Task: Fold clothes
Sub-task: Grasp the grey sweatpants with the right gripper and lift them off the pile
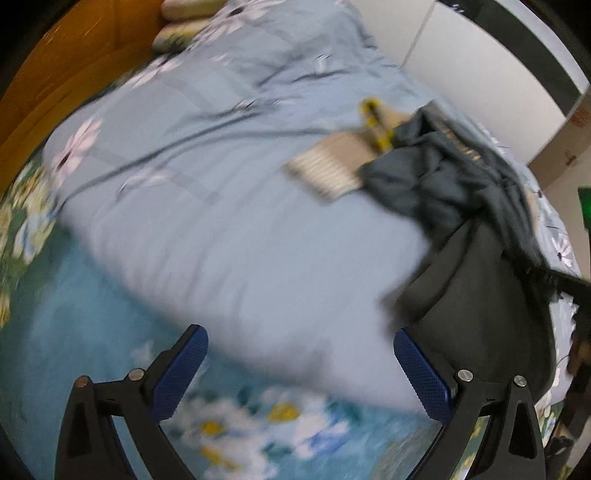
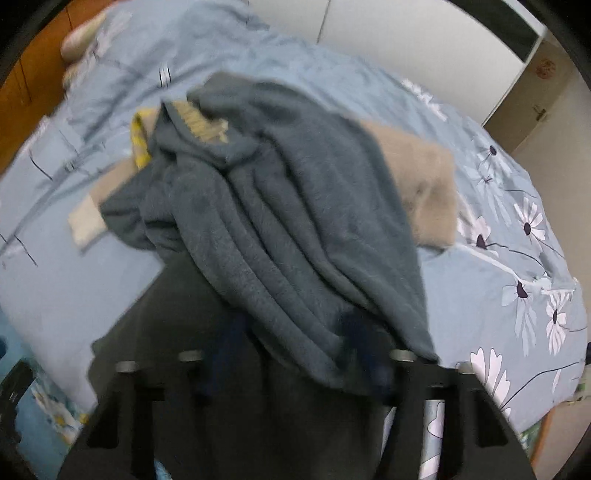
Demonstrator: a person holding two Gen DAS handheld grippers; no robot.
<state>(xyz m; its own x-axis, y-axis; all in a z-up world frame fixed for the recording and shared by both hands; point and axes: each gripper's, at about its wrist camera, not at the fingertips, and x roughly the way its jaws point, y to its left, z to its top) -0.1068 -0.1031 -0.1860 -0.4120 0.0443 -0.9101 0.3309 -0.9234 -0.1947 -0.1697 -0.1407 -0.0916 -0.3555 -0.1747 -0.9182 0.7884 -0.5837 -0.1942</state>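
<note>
Left-wrist view: left gripper (image 1: 299, 354) at the bottom of the frame, blue textured fingers (image 1: 181, 373) spread wide apart, nothing between them. Beneath, a pale blue-grey quilt with printed white flowers (image 1: 221, 229) filling the centre, lying over a teal floral bedsheet (image 1: 92, 332) at the lower left. Orange-brown wooden headboard (image 1: 66, 66) at the upper left, with cream pillows (image 1: 181, 22) at the top edge. Right of centre, a crumpled slate-blue fleece garment (image 1: 436, 173), partly over a beige knitted garment with a ribbed hem and yellow trim (image 1: 332, 166). Below the fleece, at the lower right, a dark charcoal garment (image 1: 480, 302) spread flat on the quilt. White wall panels (image 1: 480, 74) at the upper right.

Right-wrist view: right gripper (image 2: 291, 365) at the bottom centre, blurred, its dark fingers (image 2: 364, 354) drawn closer together with the lower edge of the slate-blue fleece garment (image 2: 295, 229) draped over and between them; impossible to tell through the blur whether the pads press on the cloth. Fleece bunched in long folds through the middle of the frame, above the charcoal garment (image 2: 177, 325). Beige garment (image 2: 424, 184) showing to the right and left of the fleece.
</note>
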